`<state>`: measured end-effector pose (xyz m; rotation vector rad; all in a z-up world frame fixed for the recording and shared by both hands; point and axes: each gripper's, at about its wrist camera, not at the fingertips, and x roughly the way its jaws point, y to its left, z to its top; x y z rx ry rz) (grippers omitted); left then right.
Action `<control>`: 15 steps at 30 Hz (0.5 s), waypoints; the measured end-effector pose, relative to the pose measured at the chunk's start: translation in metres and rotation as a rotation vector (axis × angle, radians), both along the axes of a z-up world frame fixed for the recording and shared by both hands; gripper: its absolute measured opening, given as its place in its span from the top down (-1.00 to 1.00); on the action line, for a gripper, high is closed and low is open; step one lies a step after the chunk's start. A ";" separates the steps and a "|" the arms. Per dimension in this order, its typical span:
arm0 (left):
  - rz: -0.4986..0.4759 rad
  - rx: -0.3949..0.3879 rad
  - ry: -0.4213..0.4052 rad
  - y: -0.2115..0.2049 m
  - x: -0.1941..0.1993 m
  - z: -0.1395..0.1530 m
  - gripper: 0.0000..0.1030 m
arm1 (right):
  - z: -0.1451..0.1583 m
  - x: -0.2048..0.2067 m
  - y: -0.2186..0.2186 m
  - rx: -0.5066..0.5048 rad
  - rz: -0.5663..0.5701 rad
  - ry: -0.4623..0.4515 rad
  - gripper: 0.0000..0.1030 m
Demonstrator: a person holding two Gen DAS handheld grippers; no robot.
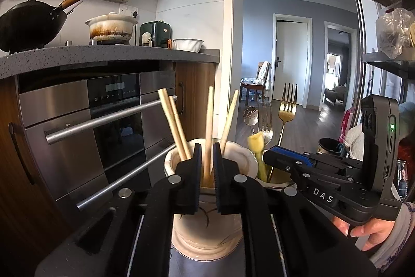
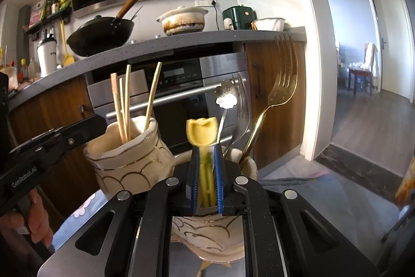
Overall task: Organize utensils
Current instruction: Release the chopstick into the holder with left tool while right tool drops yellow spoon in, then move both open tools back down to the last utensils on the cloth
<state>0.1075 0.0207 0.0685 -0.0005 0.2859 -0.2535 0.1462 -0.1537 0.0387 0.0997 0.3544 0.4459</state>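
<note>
My left gripper reaches over a cream ceramic holder that holds several bamboo chopsticks. One upright chopstick stands between its pads with thin gaps on both sides, so the jaws stand slightly open. My right gripper hovers over a second cream holder to the right. A yellow utensil handle sits blurred between the blue pads, loose in the narrow gap. That holder also contains a gold fork, a silver fork and a flower-ended silver spoon.
A steel oven with bar handles stands behind the holders, under a grey counter carrying a wok and a stained clay pot. A doorway to a wood-floored room lies to the right. A hand grips the right tool.
</note>
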 end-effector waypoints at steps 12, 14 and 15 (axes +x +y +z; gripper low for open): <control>0.011 -0.029 -0.018 0.006 -0.012 0.007 0.12 | 0.020 -0.015 -0.021 0.083 -0.020 -0.048 -0.20; 0.016 -0.036 -0.026 0.007 -0.016 0.009 -0.10 | 0.025 -0.019 -0.029 0.102 -0.033 -0.062 -0.43; 0.023 -0.038 -0.031 0.008 -0.020 0.010 -0.17 | 0.027 -0.020 -0.032 0.112 -0.037 -0.065 -0.62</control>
